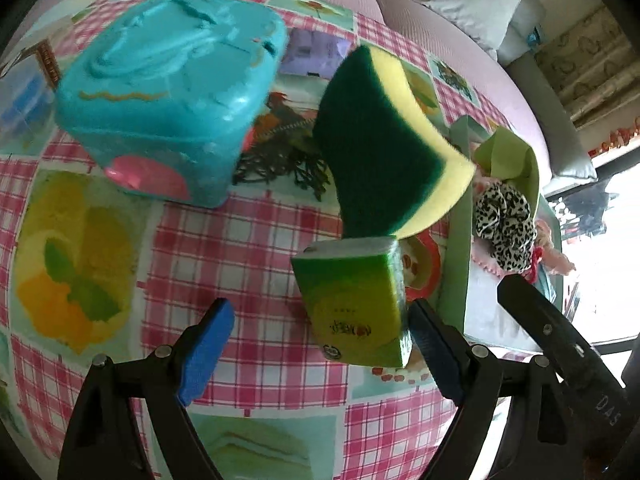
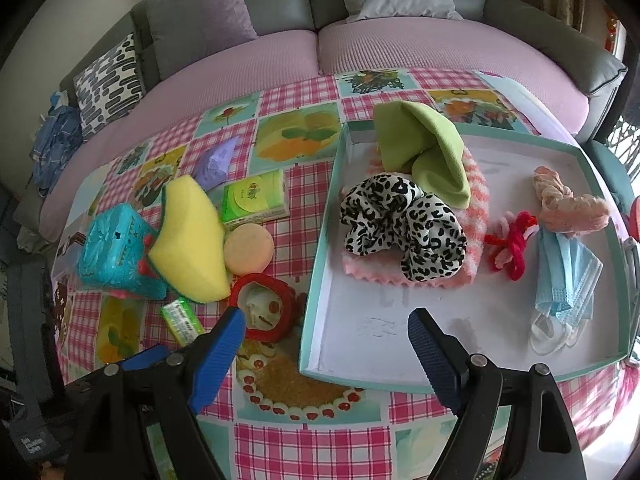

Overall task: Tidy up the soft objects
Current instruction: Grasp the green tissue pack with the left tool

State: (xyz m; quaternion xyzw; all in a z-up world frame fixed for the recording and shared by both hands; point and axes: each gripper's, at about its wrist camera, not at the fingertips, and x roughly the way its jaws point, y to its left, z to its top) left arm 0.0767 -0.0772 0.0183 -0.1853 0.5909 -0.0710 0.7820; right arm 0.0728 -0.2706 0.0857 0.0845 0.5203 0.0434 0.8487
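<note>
Writing on the green tissue pack (image 1: 354, 300) is too blurred to read; it lies beside the sponge (image 1: 384, 140) on the table (image 1: 248, 240). Left gripper (image 1: 320, 352) and right gripper (image 2: 328, 352) both gape wide, empty.

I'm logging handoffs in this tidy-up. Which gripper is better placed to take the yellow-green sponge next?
Left. The left gripper is open over the cloth just short of the sponge, which leans on the teal box. The right gripper hangs open by the tray, farther from it.
</note>
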